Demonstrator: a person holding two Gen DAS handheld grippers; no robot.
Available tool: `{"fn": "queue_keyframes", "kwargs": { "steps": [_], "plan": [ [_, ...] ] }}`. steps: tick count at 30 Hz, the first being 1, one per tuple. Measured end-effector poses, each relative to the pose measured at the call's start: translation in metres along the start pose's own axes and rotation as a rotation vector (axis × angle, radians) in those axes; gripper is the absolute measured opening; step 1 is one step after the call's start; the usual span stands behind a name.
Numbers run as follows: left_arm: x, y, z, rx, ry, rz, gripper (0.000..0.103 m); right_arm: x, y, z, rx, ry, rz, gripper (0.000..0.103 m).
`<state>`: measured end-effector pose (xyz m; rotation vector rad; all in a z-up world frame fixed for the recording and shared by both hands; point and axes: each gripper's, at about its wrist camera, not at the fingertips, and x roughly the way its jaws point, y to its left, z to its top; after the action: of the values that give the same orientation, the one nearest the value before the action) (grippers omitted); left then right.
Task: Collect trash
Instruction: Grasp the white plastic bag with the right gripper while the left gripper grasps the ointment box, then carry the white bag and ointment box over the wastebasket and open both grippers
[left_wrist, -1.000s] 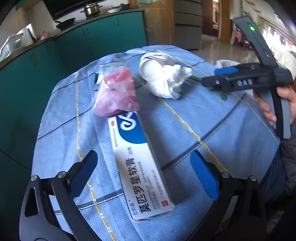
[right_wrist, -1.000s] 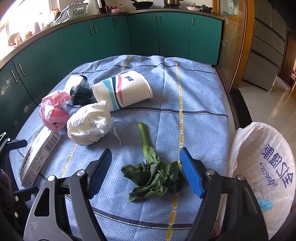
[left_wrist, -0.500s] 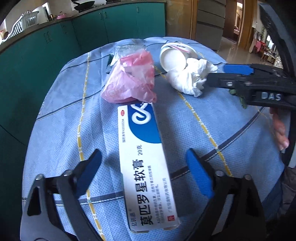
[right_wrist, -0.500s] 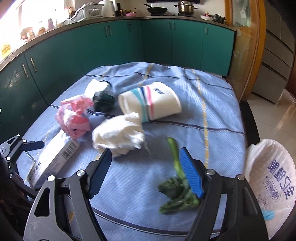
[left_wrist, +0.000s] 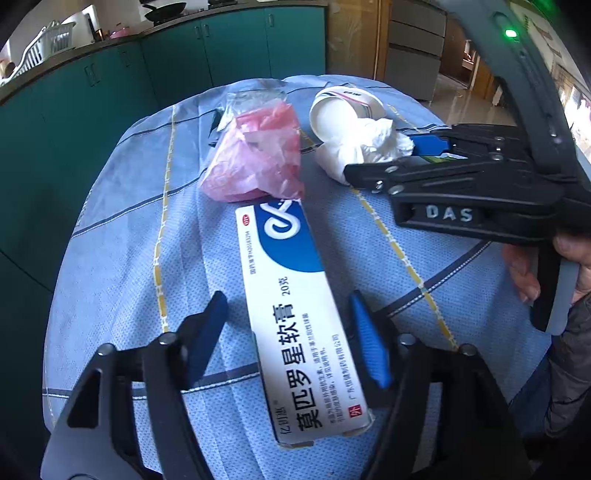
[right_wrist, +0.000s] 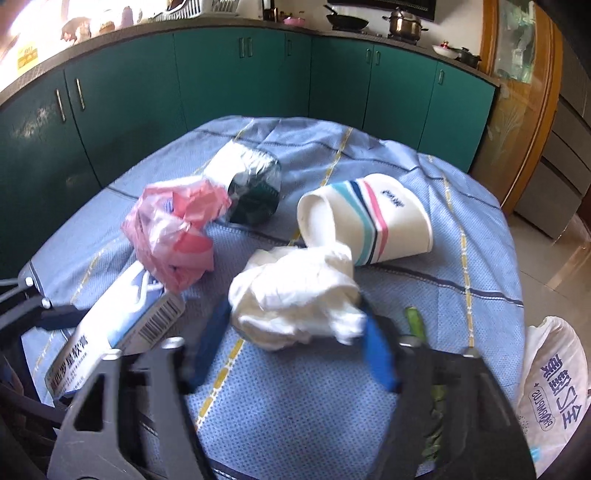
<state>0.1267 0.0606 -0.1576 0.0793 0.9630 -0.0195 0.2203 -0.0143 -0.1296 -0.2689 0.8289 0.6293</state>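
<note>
**On the blue cloth: two grips closing at once**

Around the ointment box (left_wrist: 295, 310) the left gripper (left_wrist: 288, 332) is closing, pads not yet touching; keep it square to the long sides. The right gripper (right_wrist: 295, 339) is closing around the crumpled tissue (right_wrist: 295, 295); pinch its bulk, clear of the paper cup (right_wrist: 369, 218).

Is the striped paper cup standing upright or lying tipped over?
Tipped over. The paper cup lies on its side on the blue tablecloth, its open mouth facing the crumpled white tissue.
</note>
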Motion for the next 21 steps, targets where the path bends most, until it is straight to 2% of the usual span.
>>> {"fn": "queue_keyframes", "kwargs": {
  "steps": [2,5,9,10,13,16,21],
  "plan": [
    [0.001,0.004,0.000,-0.020,0.005,-0.006,0.072,-0.005,-0.001,-0.001,-0.004,-0.006,0.024,0.051],
    [-0.001,0.006,0.000,-0.030,0.003,-0.006,0.072,-0.019,-0.005,-0.006,-0.002,-0.017,0.058,0.050],
    [-0.001,0.004,-0.001,-0.017,0.001,-0.033,0.049,-0.043,-0.019,-0.014,0.008,-0.065,0.050,0.050],
    [-0.003,0.002,0.000,-0.006,-0.001,-0.034,0.046,-0.051,-0.026,-0.017,0.021,-0.082,0.052,0.050],
    [-0.010,-0.004,-0.001,0.026,-0.027,-0.012,0.046,-0.064,-0.047,-0.025,0.069,-0.114,0.025,0.050],
    [-0.022,-0.010,0.000,0.050,-0.053,-0.026,0.041,-0.083,-0.081,-0.034,0.174,-0.162,-0.019,0.050],
    [-0.045,-0.024,0.001,0.096,-0.104,-0.051,0.041,-0.104,-0.117,-0.043,0.308,-0.221,-0.024,0.050]
  ]
}}
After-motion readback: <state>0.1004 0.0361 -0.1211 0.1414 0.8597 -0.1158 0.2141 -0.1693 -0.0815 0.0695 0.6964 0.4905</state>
